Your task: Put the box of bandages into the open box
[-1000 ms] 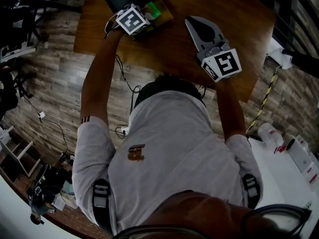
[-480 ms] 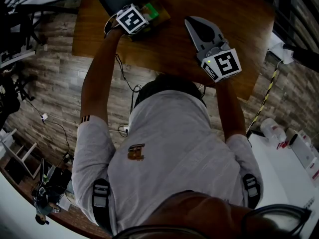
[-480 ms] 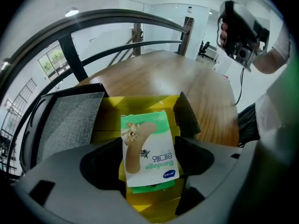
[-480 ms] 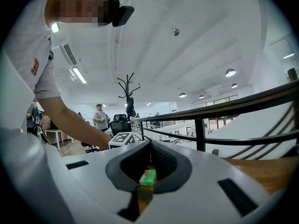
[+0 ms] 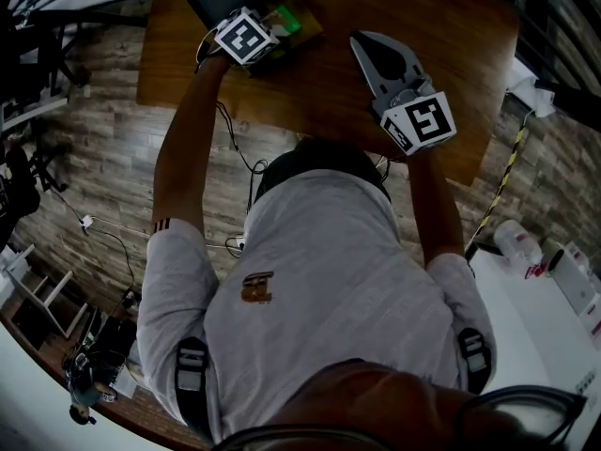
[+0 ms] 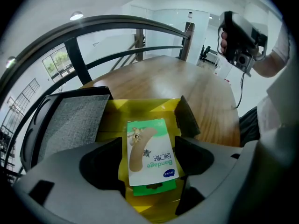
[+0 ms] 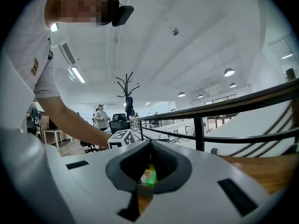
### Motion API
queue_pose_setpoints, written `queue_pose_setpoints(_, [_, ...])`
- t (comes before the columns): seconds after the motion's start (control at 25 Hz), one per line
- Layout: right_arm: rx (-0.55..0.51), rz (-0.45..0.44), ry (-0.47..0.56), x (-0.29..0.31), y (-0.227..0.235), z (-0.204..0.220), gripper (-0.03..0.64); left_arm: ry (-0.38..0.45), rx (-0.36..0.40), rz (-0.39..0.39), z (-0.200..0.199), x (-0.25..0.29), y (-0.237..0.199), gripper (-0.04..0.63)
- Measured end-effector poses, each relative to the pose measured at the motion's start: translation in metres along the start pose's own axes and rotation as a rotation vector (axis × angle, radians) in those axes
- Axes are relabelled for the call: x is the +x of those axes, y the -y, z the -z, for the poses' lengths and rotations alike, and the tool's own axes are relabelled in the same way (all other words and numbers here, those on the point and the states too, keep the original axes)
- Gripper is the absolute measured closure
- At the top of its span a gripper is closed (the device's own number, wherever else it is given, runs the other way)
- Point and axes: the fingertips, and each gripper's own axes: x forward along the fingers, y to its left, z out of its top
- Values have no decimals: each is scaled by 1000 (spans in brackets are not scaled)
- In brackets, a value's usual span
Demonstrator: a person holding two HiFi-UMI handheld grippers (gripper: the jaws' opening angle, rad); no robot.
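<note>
Wooden table on a railed mezzanine: I have the left gripper clamped on the box of bandages, its 2 jaws pressing the long sides, holding it over the mouth of the yellow open box at the table's far left corner. The right gripper, jaws together and holding nothing, hangs over the table's middle, well apart. By my reading, the drop is the step in hand. To do it well I'd lower the pack inside the yellow walls, keep it square and clear of the dark flap, then part the jaws gently.
</note>
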Motion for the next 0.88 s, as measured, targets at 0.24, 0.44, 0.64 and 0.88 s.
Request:
queue_pose_setpoints(0.24, [-9,0,7,1,-19,-7,584,145,-20,-70,-13,-43,3,241])
queue_pose_setpoints(0.44, [-23,-10,14,-1,-36,-16,584,306,-44,-106,-26,-83,24,241])
queue_pose_setpoints(0.64, [-43,-24,25,-3,-53,-25,584,442,-72,-136,-28,-117,43,258])
queue_pose_setpoints(0.88, [-64,-44,38,-9,-77,-35,584,606,-93,-191,-29,-156,69,346])
